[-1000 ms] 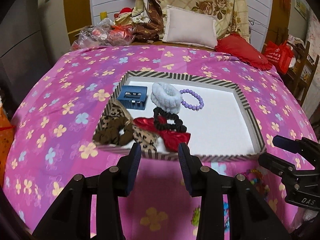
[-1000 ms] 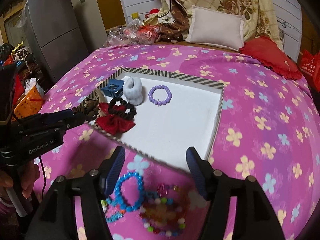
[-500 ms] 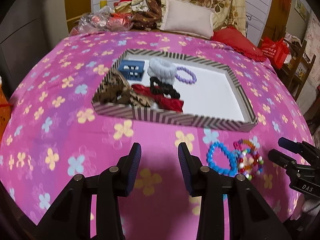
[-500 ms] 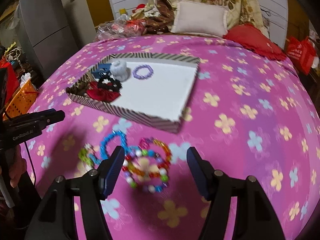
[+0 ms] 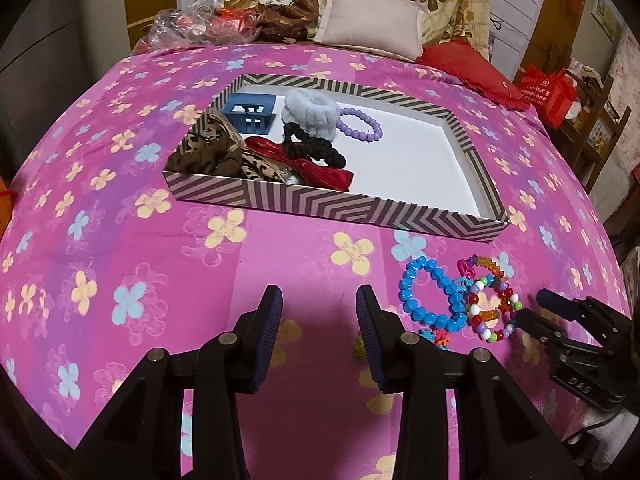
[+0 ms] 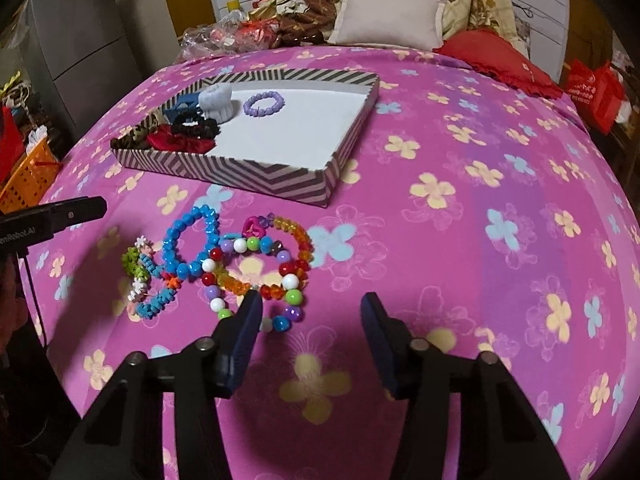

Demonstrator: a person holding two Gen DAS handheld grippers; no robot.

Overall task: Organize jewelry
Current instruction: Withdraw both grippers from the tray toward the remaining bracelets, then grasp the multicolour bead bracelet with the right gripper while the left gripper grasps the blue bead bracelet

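1. Right claw (image 6: 310, 308): jaws spread wide, nothing between them; it hovers low over the bedspread (image 6: 480, 240), its left finger tip just at the near edge of the multicolour bead bracelet (image 6: 256, 276)
2. Left claw (image 5: 319, 312): jaws parted and empty, held above bare bedspread, with the loose bracelets off to its right
3. Loose jewelry lies in a cluster on the bed, near the front wall of the striped tray (image 6: 256, 174) but outside it: the multicolour bracelet overlaps an orange bead bracelet (image 6: 296, 240); a blue bead bracelet (image 6: 192, 240) touches them on the left; a small flower-bead bracelet (image 6: 144, 276) lies further left
4. Inside the tray: a purple bead bracelet (image 6: 264, 104), a white scrunchie (image 6: 216, 100), a black scrunchie (image 6: 196, 126), red and leopard-print fabric pieces and a blue clip, all crowded toward one side; the remaining white floor is unoccupied
5. Judged step: approach to pick up one loose bracelet, most likely the multicolour one
6. Next move calls for shifting the right claw slightly left so both fingers straddle one strand, lowering, then pinching; the overlapping strands risk lifting two bracelets together
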